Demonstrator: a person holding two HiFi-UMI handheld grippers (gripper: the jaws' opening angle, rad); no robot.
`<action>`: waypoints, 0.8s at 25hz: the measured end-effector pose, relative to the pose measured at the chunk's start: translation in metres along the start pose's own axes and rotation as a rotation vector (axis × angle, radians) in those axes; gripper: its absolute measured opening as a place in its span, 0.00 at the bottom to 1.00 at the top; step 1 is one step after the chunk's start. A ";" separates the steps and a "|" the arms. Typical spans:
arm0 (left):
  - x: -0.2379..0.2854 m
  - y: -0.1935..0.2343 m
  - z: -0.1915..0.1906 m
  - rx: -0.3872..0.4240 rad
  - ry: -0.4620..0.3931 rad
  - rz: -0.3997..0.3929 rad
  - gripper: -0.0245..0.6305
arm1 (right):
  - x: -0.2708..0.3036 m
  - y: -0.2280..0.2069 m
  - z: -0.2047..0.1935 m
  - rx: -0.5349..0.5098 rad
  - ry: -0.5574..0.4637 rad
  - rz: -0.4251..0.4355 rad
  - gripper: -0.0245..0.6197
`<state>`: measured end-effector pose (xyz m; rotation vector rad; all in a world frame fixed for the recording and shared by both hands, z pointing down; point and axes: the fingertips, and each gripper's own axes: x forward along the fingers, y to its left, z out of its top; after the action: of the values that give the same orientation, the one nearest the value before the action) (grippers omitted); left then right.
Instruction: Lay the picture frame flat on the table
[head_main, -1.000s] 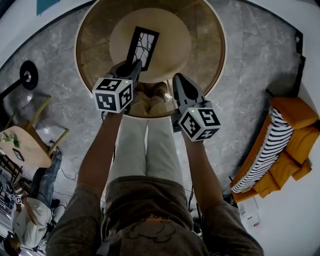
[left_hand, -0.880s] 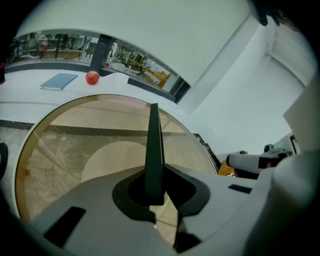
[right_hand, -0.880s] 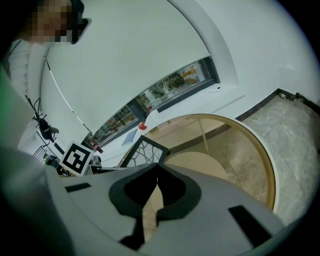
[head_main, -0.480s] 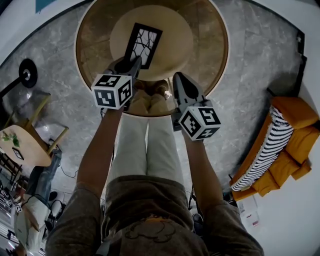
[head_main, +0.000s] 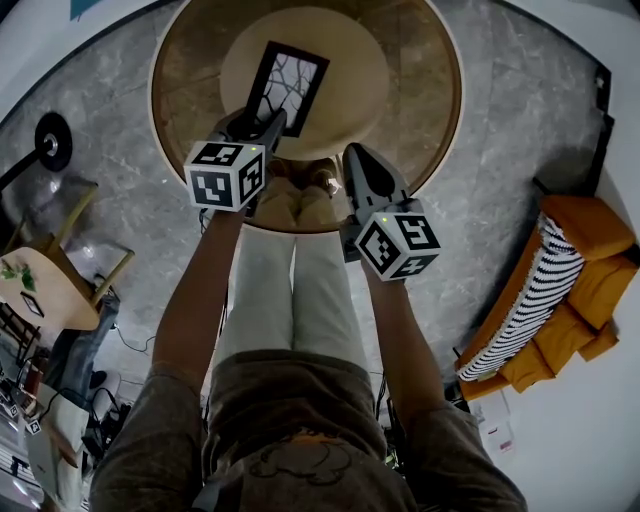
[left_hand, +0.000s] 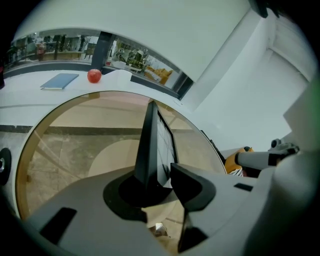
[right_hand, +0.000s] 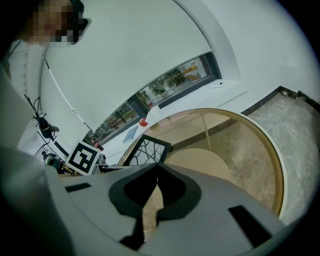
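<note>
The black picture frame (head_main: 288, 85) with a branch-pattern picture is on the round glass table (head_main: 440, 110), leaning back with its near edge toward me. My left gripper (head_main: 265, 128) is at that near edge. In the left gripper view the frame (left_hand: 150, 145) runs edge-on between the jaws of the left gripper (left_hand: 157, 175). These have just been opening, and a gap shows beside the frame. My right gripper (head_main: 355, 160) hovers to the right over the table's near rim, apart from the frame (right_hand: 147, 150). The right gripper (right_hand: 157, 172) is shut on nothing.
An orange sofa with a striped cushion (head_main: 560, 290) stands at the right. A wooden chair (head_main: 50, 290) and a black lamp base (head_main: 50, 148) are at the left. A red apple (left_hand: 94, 75) and a blue book (left_hand: 60, 81) lie on a white ledge beyond the table.
The frame now shows more of its face in the head view, leaning further away from me. The left gripper's jaws have parted. Both hands stay in place.
</note>
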<state>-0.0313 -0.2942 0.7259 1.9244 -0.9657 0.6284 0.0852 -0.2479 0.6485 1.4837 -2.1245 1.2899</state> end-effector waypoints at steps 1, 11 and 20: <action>0.001 0.000 0.000 0.002 0.001 0.002 0.27 | 0.001 0.000 0.000 0.000 0.002 0.002 0.07; 0.003 0.005 -0.002 0.015 0.017 0.042 0.34 | 0.001 -0.005 0.001 0.011 0.005 0.003 0.07; 0.005 0.013 -0.003 0.027 0.013 0.079 0.41 | 0.003 -0.009 -0.002 0.016 0.008 0.003 0.07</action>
<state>-0.0392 -0.2978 0.7376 1.9114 -1.0333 0.7021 0.0910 -0.2486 0.6563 1.4795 -2.1165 1.3148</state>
